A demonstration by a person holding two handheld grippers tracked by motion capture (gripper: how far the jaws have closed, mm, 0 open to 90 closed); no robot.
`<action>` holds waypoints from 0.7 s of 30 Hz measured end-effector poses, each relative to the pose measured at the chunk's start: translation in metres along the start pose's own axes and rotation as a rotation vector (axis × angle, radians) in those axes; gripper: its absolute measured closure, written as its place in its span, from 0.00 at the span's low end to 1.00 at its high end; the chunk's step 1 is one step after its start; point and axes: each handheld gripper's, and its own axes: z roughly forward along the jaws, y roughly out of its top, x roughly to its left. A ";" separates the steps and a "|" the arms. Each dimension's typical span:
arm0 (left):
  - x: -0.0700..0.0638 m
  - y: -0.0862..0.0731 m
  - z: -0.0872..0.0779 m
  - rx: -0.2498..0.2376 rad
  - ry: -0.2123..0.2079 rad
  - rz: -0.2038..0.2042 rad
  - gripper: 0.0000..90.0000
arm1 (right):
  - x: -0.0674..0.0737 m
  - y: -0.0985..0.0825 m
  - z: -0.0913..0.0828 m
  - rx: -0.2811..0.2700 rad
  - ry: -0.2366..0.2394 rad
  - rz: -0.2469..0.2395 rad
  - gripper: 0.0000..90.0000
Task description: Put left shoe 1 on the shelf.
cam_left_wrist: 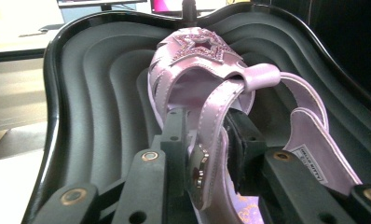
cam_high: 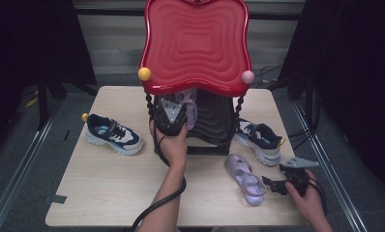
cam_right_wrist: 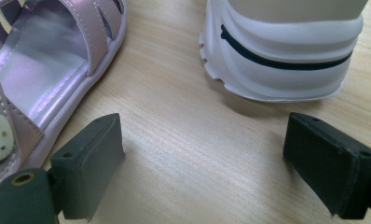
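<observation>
Left tool [cam_left_wrist: 207, 140] at sandal [cam_left_wrist: 207, 79] strap, jaws either side; grip slackening, contact uncertain. Sandal lies on black tray [cam_left_wrist: 95, 93], toe pointing away from tool. Right tool [cam_right_wrist: 211, 163] open over worktop [cam_right_wrist: 188, 140], second sandal [cam_right_wrist: 48, 70] beside it.

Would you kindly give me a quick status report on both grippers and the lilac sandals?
Left gripper astride lilac star sandal's strap on black lower tray. Right gripper open, empty, beside second lilac sandal. Nothing in the way.
</observation>
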 end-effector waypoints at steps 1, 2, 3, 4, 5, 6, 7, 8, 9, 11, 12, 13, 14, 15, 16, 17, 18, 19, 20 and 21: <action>0.000 0.000 -0.001 0.003 0.001 0.009 0.77 | 0.000 0.000 0.000 0.000 0.000 0.000 0.12; -0.001 0.001 -0.001 0.010 0.000 0.010 0.77 | 0.000 0.000 0.000 0.000 0.001 0.001 0.12; -0.001 0.001 -0.002 0.015 -0.004 0.018 0.77 | 0.000 0.000 0.000 0.000 0.001 0.001 0.12; -0.002 0.002 -0.002 0.015 -0.005 0.024 0.76 | 0.000 0.000 0.000 0.000 0.000 0.001 0.12; -0.003 0.002 -0.003 0.021 -0.008 0.033 0.75 | 0.000 0.000 0.000 0.000 0.000 0.000 0.12; -0.004 0.002 -0.004 0.022 -0.004 0.036 0.74 | 0.000 0.000 0.000 -0.001 0.001 0.001 0.12; -0.004 0.003 -0.005 0.023 -0.004 0.038 0.73 | 0.000 0.000 0.000 0.000 0.001 0.001 0.12; -0.004 0.003 -0.005 0.025 -0.007 0.043 0.72 | 0.000 0.000 0.000 0.000 0.001 0.001 0.12; -0.003 0.004 -0.007 0.025 -0.014 0.048 0.72 | 0.000 0.000 0.000 0.000 0.001 0.001 0.12; -0.003 0.007 -0.009 0.035 -0.020 0.065 0.70 | 0.000 0.000 0.000 0.000 0.001 0.001 0.12; -0.003 0.007 -0.010 0.037 -0.023 0.070 0.69 | 0.000 0.000 0.000 0.000 0.000 0.001 0.12; -0.003 0.008 -0.011 0.042 -0.029 0.070 0.69 | 0.000 0.000 0.000 0.000 0.000 0.000 0.12; -0.003 0.008 -0.012 0.051 -0.030 0.077 0.68 | 0.000 0.000 0.000 0.000 0.001 0.001 0.12; -0.003 0.008 -0.013 0.052 -0.032 0.074 0.67 | 0.000 0.000 0.000 0.000 0.000 0.001 0.12; -0.002 0.008 -0.015 0.060 -0.037 0.078 0.67 | 0.000 0.000 0.000 0.000 0.000 0.001 0.12; -0.001 0.008 -0.016 0.057 -0.037 0.082 0.67 | 0.000 0.000 0.000 0.000 0.000 0.001 0.12; -0.001 0.008 -0.018 0.053 -0.041 0.080 0.66 | 0.000 0.000 0.000 0.000 0.000 0.000 0.12; -0.001 0.009 -0.019 0.056 -0.046 0.087 0.66 | 0.000 0.000 0.000 0.000 0.001 0.001 0.12; 0.000 0.009 -0.020 0.060 -0.050 0.089 0.66 | 0.000 0.000 0.000 0.000 0.001 0.001 0.12; 0.001 0.010 -0.021 0.065 -0.066 0.085 0.65 | 0.000 0.000 0.000 0.000 0.000 0.000 0.12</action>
